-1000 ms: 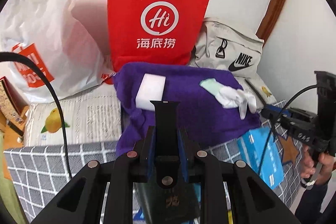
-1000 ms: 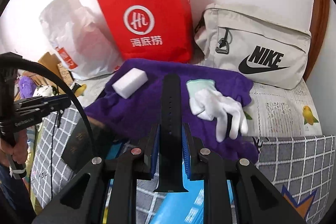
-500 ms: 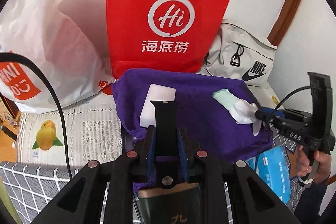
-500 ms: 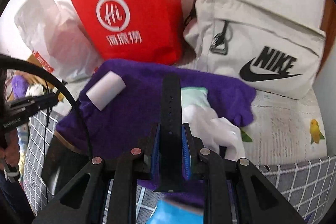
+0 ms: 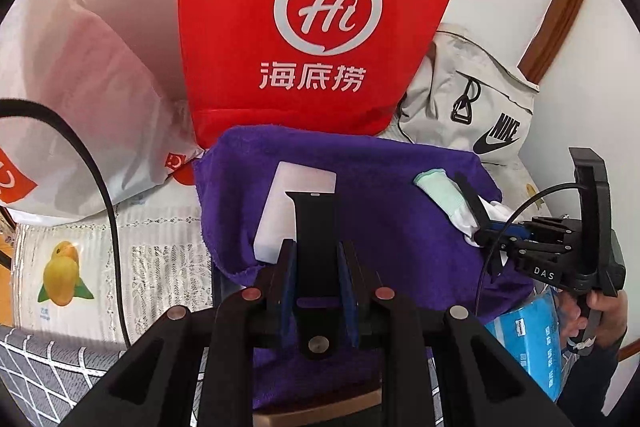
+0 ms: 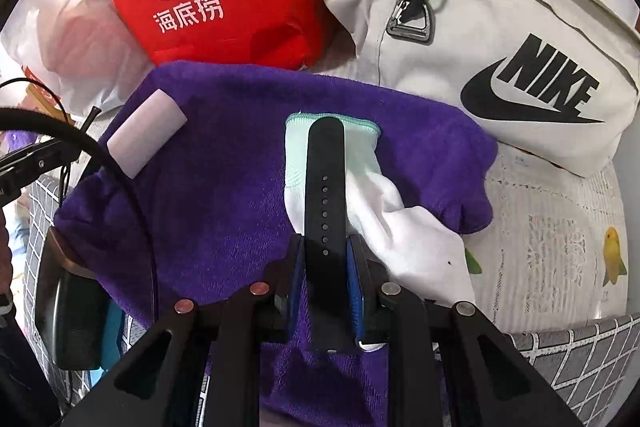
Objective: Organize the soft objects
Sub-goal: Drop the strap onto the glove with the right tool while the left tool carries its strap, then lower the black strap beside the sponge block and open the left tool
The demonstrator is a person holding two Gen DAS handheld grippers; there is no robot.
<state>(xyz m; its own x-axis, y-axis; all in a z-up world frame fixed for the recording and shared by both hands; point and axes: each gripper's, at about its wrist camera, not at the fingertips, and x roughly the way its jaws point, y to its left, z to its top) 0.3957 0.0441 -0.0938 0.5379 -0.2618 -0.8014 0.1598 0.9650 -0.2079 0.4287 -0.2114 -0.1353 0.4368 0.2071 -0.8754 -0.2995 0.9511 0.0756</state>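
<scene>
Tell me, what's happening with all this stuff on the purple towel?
A person holds a tool in each hand, and each is clamped on a black watch strap. The left tool points at the white sponge. The right tool hangs over the white glove. Both soft things lie on the purple towel.

The red paper shopping bag [image 5: 316, 27], standing beyond the jaws, carries a white ring logo reading "Hi" above the Chinese characters "海底捞". To its right, the beige fabric bag [image 6: 500, 39] shows "NIKE" with the swoosh in black. White letters, seemingly "DAS", mark the black right gripper [image 5: 486, 233].
</scene>
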